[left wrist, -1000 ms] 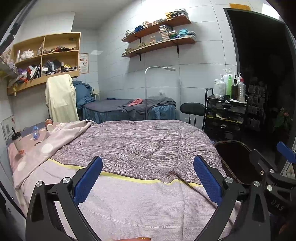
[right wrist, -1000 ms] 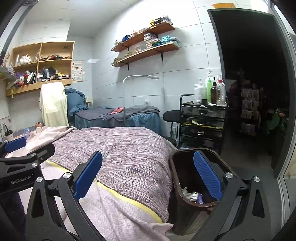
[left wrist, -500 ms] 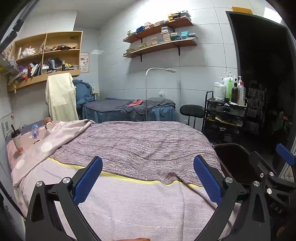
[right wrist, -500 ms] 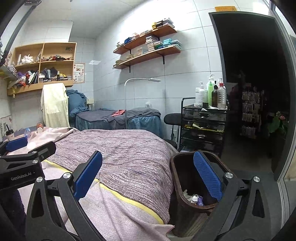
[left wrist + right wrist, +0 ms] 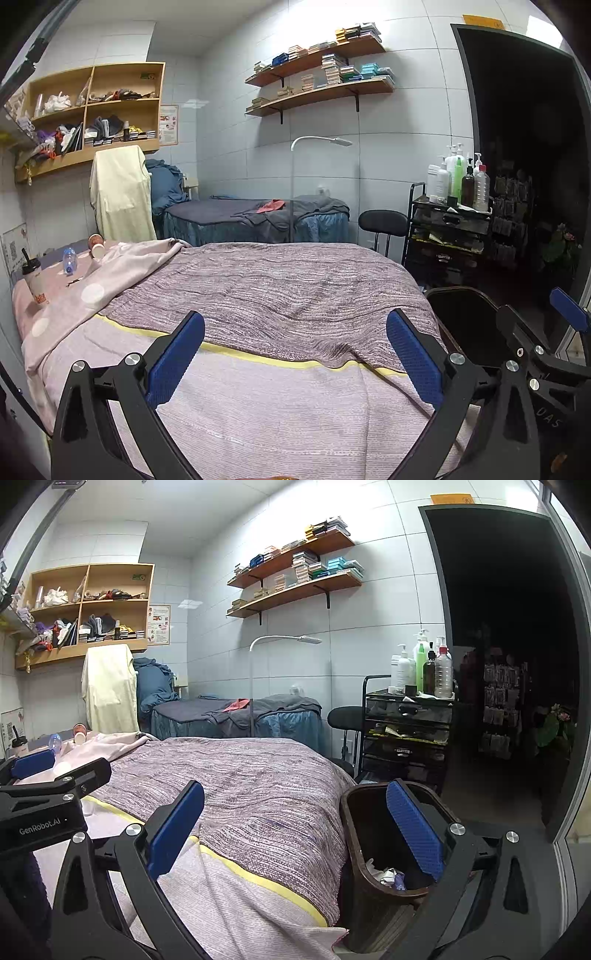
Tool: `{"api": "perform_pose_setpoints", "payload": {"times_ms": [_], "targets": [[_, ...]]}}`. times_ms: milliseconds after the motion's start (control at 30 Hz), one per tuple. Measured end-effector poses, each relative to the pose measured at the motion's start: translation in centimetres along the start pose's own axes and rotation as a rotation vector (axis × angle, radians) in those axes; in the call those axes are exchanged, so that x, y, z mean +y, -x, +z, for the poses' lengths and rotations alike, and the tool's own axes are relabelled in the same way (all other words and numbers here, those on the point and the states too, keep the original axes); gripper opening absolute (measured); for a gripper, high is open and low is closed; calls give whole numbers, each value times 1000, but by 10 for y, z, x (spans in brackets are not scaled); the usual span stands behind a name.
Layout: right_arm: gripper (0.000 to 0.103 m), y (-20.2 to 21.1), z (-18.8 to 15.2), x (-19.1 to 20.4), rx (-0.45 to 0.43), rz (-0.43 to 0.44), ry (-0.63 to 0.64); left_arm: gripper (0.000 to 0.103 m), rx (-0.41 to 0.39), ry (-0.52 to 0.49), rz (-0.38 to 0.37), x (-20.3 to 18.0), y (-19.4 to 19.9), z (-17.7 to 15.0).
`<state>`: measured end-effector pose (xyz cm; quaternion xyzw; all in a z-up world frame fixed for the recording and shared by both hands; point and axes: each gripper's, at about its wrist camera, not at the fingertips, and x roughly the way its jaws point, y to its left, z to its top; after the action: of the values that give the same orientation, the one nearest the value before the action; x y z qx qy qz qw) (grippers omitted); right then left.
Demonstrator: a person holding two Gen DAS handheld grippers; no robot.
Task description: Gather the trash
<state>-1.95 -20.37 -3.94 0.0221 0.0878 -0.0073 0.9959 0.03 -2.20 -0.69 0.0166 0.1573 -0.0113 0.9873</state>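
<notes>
A dark brown trash bin (image 5: 354, 834) stands on the floor at the bed's right corner, with crumpled scraps (image 5: 388, 877) inside; its rim (image 5: 461, 291) shows in the left wrist view. At the bed's far left lie a plastic bottle (image 5: 68, 255), a paper cup (image 5: 96, 246) and a drink cup with a straw (image 5: 32, 277). My left gripper (image 5: 295, 354) hangs open over the bed's near end, holding nothing. My right gripper (image 5: 295, 834) is open and empty, its right finger above the bin.
The bed (image 5: 280, 288) carries a purple striped blanket and a pink dotted sheet (image 5: 92, 291). Behind it are a second bed (image 5: 255, 218), a floor lamp (image 5: 321, 142), a stool (image 5: 382, 223) and a black cart with bottles (image 5: 450, 221). A dark doorway (image 5: 509, 664) opens at the right.
Both views have drifted slightly, with the scene sitting a little lower in frame. Both grippers stay open and empty.
</notes>
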Motion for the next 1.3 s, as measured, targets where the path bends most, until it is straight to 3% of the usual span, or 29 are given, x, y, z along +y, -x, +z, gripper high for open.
{"api": "perform_pose_setpoints", "payload": {"times_ms": [1300], "targets": [[97,-4,-1,1,5,7,3,97,6,-3,-7,-2,-1,1]]}}
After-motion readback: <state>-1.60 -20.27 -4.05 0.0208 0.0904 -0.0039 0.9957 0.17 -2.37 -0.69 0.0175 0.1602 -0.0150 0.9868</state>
